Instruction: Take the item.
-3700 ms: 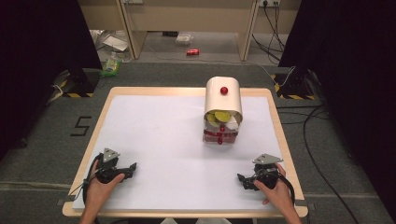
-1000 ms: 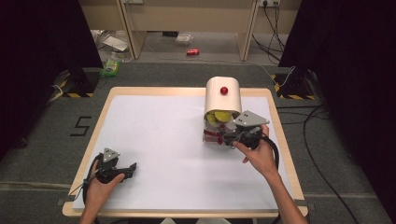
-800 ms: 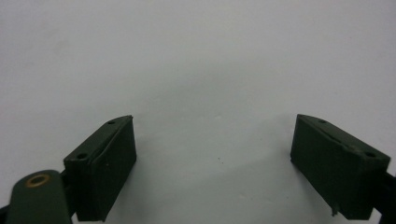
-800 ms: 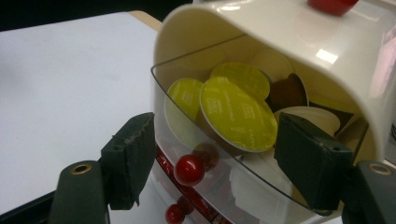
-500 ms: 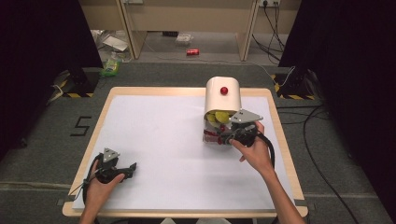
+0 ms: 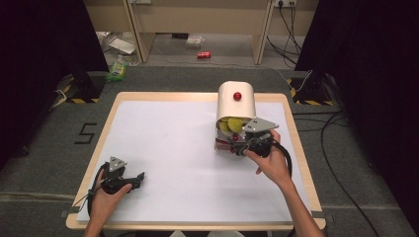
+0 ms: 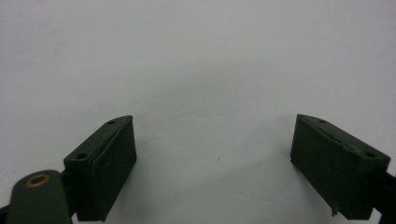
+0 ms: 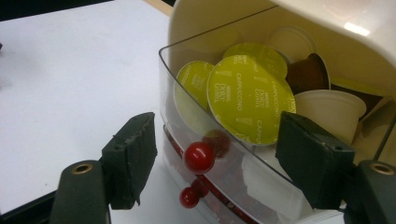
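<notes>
A cream capsule dispenser (image 6: 236, 101) with a red knob on top stands at the table's back right. Its clear drawer (image 8: 219, 154) is pulled out and holds yellow-green pods (image 8: 250, 105), a brown pod (image 8: 308, 72) and a white pod (image 8: 329, 107). My right gripper (image 6: 238, 148) is at the drawer's front. In the right gripper view its jaws (image 8: 217, 149) stand open on either side of the drawer's red knob (image 8: 199, 157), touching nothing. A smaller red knob (image 8: 188, 198) sits below it. My left gripper (image 6: 139, 177) rests open near the front left, over bare white sheet (image 7: 215, 172).
A white sheet (image 6: 168, 148) covers the wooden table (image 6: 298, 143). On the floor beyond lie a red can (image 6: 203, 55) and some litter (image 6: 117, 69). Cables (image 6: 341, 123) run along the right side. Dark curtains stand on both sides.
My right gripper has gone from the front right of the table up to the dispenser's drawer. Over the last second neither hand has moved.
</notes>
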### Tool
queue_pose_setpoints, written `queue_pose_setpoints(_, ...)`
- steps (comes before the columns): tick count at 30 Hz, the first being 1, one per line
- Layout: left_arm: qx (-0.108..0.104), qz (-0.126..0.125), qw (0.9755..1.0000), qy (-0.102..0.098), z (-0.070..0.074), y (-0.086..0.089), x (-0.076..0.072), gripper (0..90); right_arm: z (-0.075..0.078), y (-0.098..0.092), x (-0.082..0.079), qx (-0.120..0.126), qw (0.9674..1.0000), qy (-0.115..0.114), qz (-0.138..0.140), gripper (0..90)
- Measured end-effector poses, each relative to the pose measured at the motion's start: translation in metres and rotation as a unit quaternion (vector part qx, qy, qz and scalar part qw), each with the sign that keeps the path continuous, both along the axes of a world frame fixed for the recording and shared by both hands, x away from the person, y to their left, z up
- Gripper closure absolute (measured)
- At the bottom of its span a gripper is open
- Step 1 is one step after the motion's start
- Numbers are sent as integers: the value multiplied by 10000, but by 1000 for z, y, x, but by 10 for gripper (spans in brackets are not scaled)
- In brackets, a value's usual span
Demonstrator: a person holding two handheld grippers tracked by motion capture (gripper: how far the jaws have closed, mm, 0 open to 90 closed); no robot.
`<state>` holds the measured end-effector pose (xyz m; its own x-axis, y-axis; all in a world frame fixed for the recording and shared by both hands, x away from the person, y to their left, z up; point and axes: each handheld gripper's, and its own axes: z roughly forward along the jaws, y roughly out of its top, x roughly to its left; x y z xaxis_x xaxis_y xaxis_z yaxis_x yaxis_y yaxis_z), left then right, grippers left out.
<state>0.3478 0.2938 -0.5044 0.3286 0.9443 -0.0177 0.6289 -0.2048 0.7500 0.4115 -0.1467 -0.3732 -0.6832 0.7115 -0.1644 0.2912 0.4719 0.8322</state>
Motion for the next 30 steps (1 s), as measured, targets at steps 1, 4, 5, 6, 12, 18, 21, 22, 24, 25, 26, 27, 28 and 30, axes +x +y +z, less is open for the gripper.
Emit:
queue_pose_setpoints(1,1,0,10000,1,0,0,0,135,0,0,-2,-21,10000,2,31,296)
queue_pose_setpoints(4,2,-1,10000,1,0,0,0,135,0,-1,-9,-47,9999,55,127,297)
queue_pose_setpoints(5,-2,-1,10000,-5,0,0,0,135,0,-2,-11,-29,9999,79,148,297)
queue_pose_setpoints(6,-3,-2,10000,-5,0,0,0,135,0,-2,-14,-32,9998,71,159,297)
queue_pose_setpoints(12,1,-2,10000,0,0,0,0,135,-2,-2,-21,-91,9998,39,194,298)
queue_pose_setpoints(18,-7,-4,10000,-9,0,0,0,135,-3,-2,-25,-87,9997,20,213,298)
queue_pose_setpoints(21,-1,-8,10000,-6,0,0,0,135,-3,-3,-28,-96,9997,24,240,299)
queue_pose_setpoints(22,1,-8,10000,-7,0,0,0,135,-3,-3,-28,-95,9997,26,241,299)
queue_pose_setpoints(24,0,-8,10000,-7,0,0,0,135,-3,-3,-30,-85,9996,38,254,300)
queue_pose_setpoints(25,1,-8,10000,-8,0,0,0,135,-4,-3,-30,-79,9996,34,260,300)
queue_pose_setpoints(26,1,-9,10000,-7,0,0,0,135,-4,-3,-31,-75,9996,34,260,300)
queue_pose_setpoints(27,1,-9,10000,-7,0,0,0,135,-4,-3,-31,-69,9996,44,260,300)
queue_pose_setpoints(28,0,-9,10000,-7,0,0,0,135,-4,-3,-32,-65,9996,45,260,300)
queue_pose_setpoints(30,1,-10,10000,-6,0,0,0,135,-4,-4,-33,-60,9996,47,273,300)
